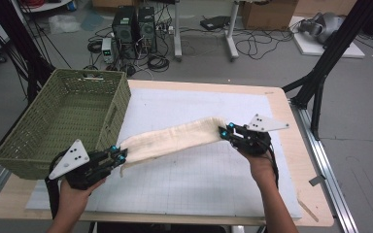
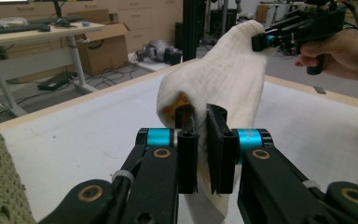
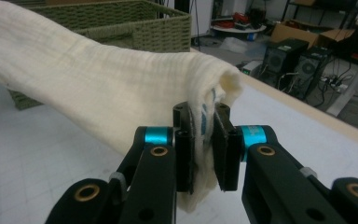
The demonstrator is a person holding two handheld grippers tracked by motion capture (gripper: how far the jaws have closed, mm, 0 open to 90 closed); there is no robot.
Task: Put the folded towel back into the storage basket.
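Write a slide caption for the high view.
Two hand-held grippers stretch a cream cloth above the table, beside a green basket.

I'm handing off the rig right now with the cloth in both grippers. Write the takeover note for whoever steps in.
Left gripper: shut on one end of the cream cloth.
Right gripper: shut on the other end.
Cloth: folded into a long band, stretched between the two grippers and lifted off the white mat, sagging slightly in the middle.
Green basket: at the table's left, beside the left gripper, nothing seen inside.
Done: cloth folded and picked up.
Left, probably: carry it over the basket, lower it in and open both grippers.
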